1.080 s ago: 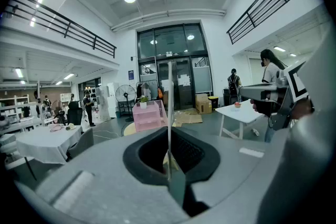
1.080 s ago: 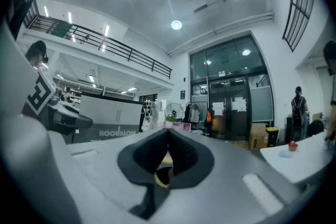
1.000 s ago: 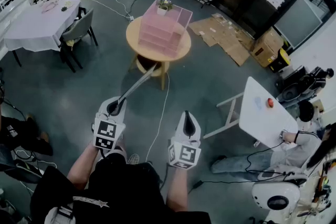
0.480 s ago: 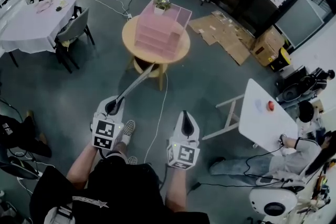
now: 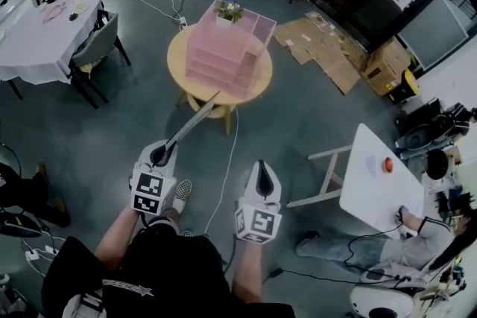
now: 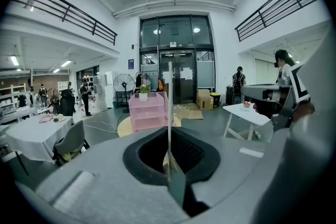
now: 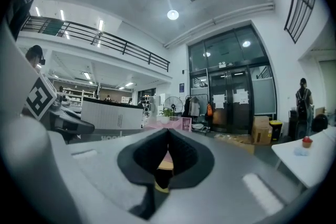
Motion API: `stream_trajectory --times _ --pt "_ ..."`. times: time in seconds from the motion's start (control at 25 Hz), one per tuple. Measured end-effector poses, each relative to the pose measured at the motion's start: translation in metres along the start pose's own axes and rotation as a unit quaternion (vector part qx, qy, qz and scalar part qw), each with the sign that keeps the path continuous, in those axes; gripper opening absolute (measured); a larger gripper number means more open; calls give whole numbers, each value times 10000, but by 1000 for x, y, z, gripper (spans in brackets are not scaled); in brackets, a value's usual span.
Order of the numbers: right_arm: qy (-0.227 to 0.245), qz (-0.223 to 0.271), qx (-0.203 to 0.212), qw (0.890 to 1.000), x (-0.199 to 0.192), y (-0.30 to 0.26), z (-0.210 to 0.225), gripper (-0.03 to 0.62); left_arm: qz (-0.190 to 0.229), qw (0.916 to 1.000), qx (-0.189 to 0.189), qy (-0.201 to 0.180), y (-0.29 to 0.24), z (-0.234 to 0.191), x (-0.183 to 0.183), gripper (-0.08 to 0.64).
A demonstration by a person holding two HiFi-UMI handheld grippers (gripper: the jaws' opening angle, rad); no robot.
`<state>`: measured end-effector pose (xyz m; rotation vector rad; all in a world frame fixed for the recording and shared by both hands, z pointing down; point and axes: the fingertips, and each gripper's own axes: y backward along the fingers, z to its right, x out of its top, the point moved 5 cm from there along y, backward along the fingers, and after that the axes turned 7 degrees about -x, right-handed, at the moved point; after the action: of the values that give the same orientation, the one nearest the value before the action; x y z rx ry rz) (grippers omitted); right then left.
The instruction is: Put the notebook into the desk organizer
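Note:
A pink desk organizer (image 5: 223, 52) with several shelves stands on a round wooden table (image 5: 257, 89) ahead of me, with a small potted plant (image 5: 229, 10) on top. My left gripper (image 5: 160, 155) is shut on a thin notebook (image 5: 192, 123), which sticks out forward toward the table. In the left gripper view the notebook (image 6: 169, 113) shows edge-on as a narrow upright line in front of the organizer (image 6: 149, 113). My right gripper (image 5: 261, 176) is level with the left one, jaws shut and empty. In the right gripper view the organizer (image 7: 173, 123) is small and far beyond the right gripper (image 7: 167, 134).
A white-clothed table (image 5: 37, 41) with a grey chair (image 5: 100, 41) stands at the left. At the right is a white table (image 5: 373, 171) with a person sitting by it. Flattened cardboard (image 5: 320, 48) lies beyond the round table. A cable (image 5: 227, 160) runs across the floor.
Both grippers have travelled forward together toward the round table, which now looks a little nearer. The notebook stays in the left gripper, and a shoe now shows under it.

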<state>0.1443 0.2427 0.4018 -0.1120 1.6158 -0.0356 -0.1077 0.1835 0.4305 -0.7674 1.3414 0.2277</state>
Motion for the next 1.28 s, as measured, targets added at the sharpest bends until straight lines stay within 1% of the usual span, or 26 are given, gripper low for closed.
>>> stream_trajectory --times 0.2,0.32,0.4,0.48,0.6,0.72,0.76,0.84,0.96,1.08,1.28 --pt "-46 -186 -34 9998 -5 -50 1 3 -190 9997 -109 100 -44 -25 4 17" --pt "-83 -312 -62 9995 -11 -77 1 3 -295 9988 -244 297 -70 -39 2 17" --pt "-94 -406 -77 9991 -17 -96 1 3 -348 9969 -397 581 -88 -50 0 17" --pt "-102 -504 -98 9986 -23 -114 1 3 -395 9932 -552 945 -106 -61 -5 17" --pt "-131 -635 -140 9978 -31 -134 3 3 -449 9836 -760 1575 -129 -73 -16 17" --pt "-155 -760 -190 9968 -40 -153 7 3 -485 9725 -912 2087 -150 -81 -26 17" --pt "-160 -805 -211 9964 -43 -159 9 3 -481 9674 -991 2282 -158 -84 -29 17" --pt "-179 -893 -257 9955 -49 -170 11 3 -433 9525 -1191 2769 -172 -88 -36 17" --pt "-188 -992 -311 9944 -57 -180 13 3 -320 9262 -1396 3488 -188 -95 -48 17" --pt "-184 -1092 -337 9933 -66 -190 14 3 -205 8975 -1477 4150 -201 -104 -62 17" --pt "-193 -1239 -402 9913 -77 -202 15 3 3 8562 -1648 4897 -220 -113 -81 17"
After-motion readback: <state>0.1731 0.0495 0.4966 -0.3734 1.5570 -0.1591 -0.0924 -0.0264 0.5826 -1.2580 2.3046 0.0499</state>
